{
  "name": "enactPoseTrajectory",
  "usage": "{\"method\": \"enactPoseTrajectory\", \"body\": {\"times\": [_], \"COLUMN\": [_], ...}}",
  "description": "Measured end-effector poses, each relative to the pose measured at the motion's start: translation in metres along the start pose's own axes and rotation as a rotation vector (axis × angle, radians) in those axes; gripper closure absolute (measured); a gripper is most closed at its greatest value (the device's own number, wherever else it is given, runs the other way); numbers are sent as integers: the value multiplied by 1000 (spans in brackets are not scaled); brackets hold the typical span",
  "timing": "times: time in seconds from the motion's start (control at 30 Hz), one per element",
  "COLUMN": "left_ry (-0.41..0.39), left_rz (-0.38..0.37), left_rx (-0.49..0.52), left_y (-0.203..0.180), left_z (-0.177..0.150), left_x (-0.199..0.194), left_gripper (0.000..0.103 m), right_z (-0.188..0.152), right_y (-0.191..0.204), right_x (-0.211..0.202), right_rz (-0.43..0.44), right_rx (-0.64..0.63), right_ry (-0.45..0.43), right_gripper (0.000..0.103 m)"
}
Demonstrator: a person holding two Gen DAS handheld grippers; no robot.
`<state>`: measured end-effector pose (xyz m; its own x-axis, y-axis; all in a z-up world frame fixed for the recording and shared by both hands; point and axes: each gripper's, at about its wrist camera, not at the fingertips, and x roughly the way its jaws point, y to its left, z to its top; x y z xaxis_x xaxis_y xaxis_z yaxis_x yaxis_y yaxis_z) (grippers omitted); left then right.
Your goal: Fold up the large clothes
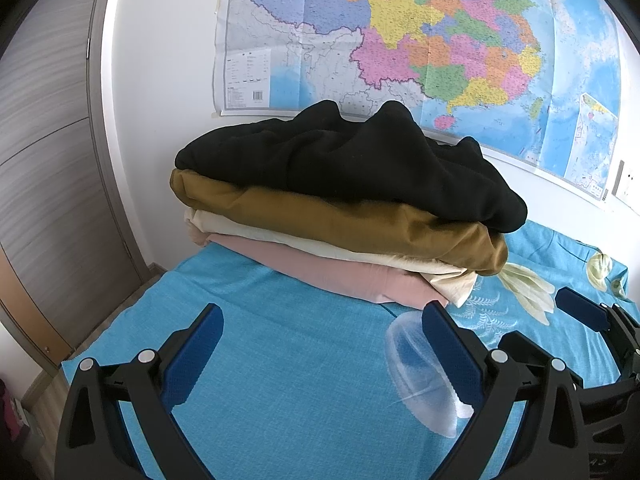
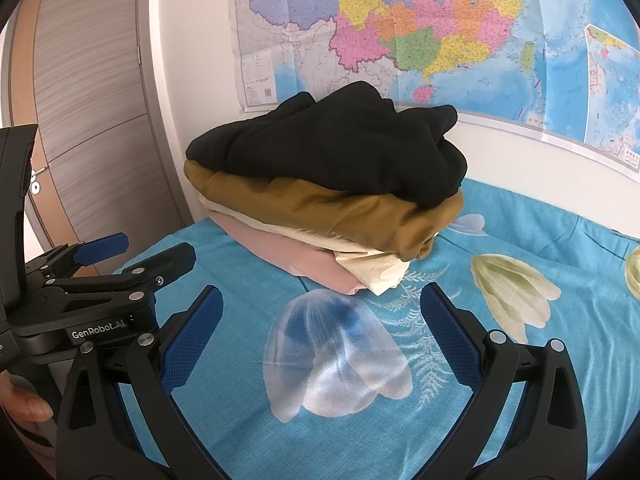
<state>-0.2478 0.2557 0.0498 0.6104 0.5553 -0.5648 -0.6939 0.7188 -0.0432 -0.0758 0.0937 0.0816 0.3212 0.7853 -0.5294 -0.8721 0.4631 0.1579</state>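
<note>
Both the left gripper and right gripper hover with fingers apart and empty over the blue bedsheet, probably done. The stack of clothes sits mid-frame against the wall, black one topmost. Map above, door left.

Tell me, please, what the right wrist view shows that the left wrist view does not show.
Only the right wrist view shows the person's hand on the left gripper, and the door handle. Only the left wrist view shows the wall socket and a strip of floor. Both show the stack of clothes on the blue sheet, the black garment on top, the wall map, and open, empty grippers.
</note>
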Motion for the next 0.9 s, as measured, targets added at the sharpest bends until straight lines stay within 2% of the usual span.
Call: {"method": "enactPoseTrajectory", "body": {"times": [0.9], "left_ry": [-7], "left_rz": [6], "left_rx": [3], "left_y": [-5], "left_z": [-1], "left_x": [-5], "left_gripper": [6], "right_z": [-2], "right_y": [-2], "right_x": [-7], "right_rz": [-3], "right_rx": [-6], "right_ry": [-9], "right_gripper": [6]}}
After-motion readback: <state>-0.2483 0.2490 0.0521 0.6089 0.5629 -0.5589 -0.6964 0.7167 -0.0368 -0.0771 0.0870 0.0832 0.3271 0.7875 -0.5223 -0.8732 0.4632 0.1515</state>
